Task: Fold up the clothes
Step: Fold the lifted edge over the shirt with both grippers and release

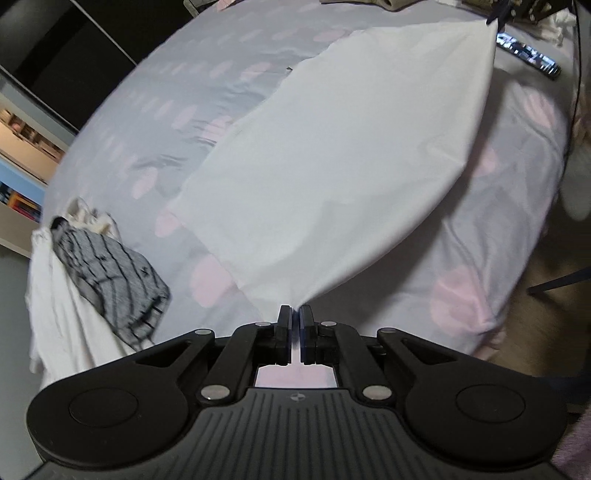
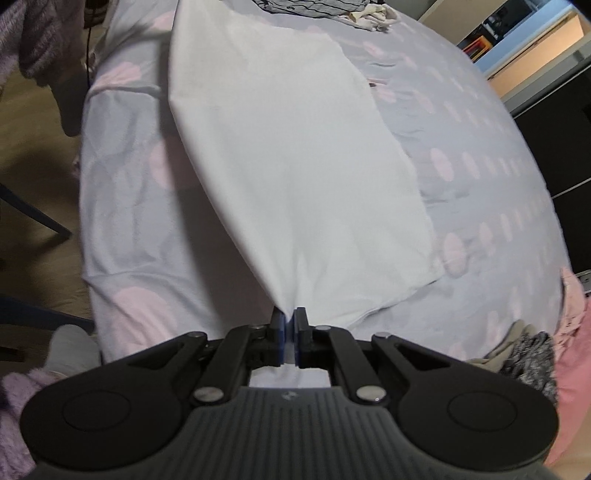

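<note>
Presently I hold a white garment point(image 1: 332, 166) by two corners, one in each tool, with its near edge raised off the bed point(image 1: 184, 92) and its far part lying on the grey, pink-spotted cover. My left gripper point(image 1: 294, 314) is clenched on one gathered corner of the cloth, which fans out from between the pads; my right gripper point(image 2: 290, 317) is likewise clamped on the other corner, and in the left wrist view I can make it out at the far tip of the stretched edge point(image 1: 493, 18). The edge between the two tools runs taut and fairly straight, with the cover in shadow beneath it. I judge the step in hand to be the first fold: the near edge lifted, ready to be carried across to the far edge. The next move calls for both tools to travel together at equal height, keeping the edge tight so the cloth does not sag or skew, then to lay the corners squarely on the far ones before letting go. A striped folded item point(image 1: 110, 269) on a white cloth lies well apart at the bed's end.
</note>
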Tool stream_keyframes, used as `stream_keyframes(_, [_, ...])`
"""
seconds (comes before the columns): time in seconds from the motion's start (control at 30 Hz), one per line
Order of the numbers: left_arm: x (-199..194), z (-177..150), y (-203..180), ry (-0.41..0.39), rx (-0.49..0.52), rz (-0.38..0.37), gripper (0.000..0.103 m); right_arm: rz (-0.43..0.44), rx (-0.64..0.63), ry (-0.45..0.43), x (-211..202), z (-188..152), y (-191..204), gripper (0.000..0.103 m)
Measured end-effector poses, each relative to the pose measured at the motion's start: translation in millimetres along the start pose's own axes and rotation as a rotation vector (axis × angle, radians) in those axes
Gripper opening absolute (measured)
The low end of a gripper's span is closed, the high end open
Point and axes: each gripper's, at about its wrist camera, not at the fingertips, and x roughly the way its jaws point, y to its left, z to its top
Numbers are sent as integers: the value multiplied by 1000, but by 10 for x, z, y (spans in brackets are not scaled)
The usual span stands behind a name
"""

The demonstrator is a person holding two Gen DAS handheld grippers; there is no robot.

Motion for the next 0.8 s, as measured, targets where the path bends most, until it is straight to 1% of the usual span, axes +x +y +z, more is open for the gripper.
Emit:
stream_keyframes(0.07, [-33,-38,44,-10,-26,-15,2,43,24,10,4,-10,-37,6])
stream_keyframes(0.13, [-64,-70,106,-20,-61,-20,2,66,32,18,-3,-30,-50,6])
stream_keyframes(0.23, [-83,-93,211,-36,-129,-21,2,72,74,2,-40,-41,-110,6])
stream_keyframes(0.3, [-48,-48,274,-41,-172,-4,2,79,124,-18,-54,-41,-188,7])
stream_keyframes(0.37, [-7,4,354,-42,-237,6,2,90,203,-44,-50,-27,-304,10])
stream_keyframes(0.43, [13,59,435,-61,-302,1,2,101,310,-57,-22,-12,-454,10])
stream_keyframes(0.53, [4,140,537,-99,-390,-34,4,91,472,-69,48,-26,-671,11])
stream_keyframes(0.57, [10,167,564,-110,-418,-44,5,83,531,-69,76,-39,-749,16])
stream_keyframes(0.6, [17,193,591,-121,-445,-52,11,76,590,-68,105,-54,-827,27])
stream_keyframes(0.63, [34,221,621,-127,-474,-59,15,83,650,-68,146,-87,-898,33])
stream_keyframes(0.67, [62,246,661,-130,-507,-66,16,91,710,-67,186,-121,-968,39])
stream_keyframes(0.77, [175,321,778,-129,-608,-89,16,111,888,-65,308,-219,-1177,39])
stream_keyframes(0.8, [218,346,816,-127,-642,-97,18,111,928,-60,352,-235,-1218,41])
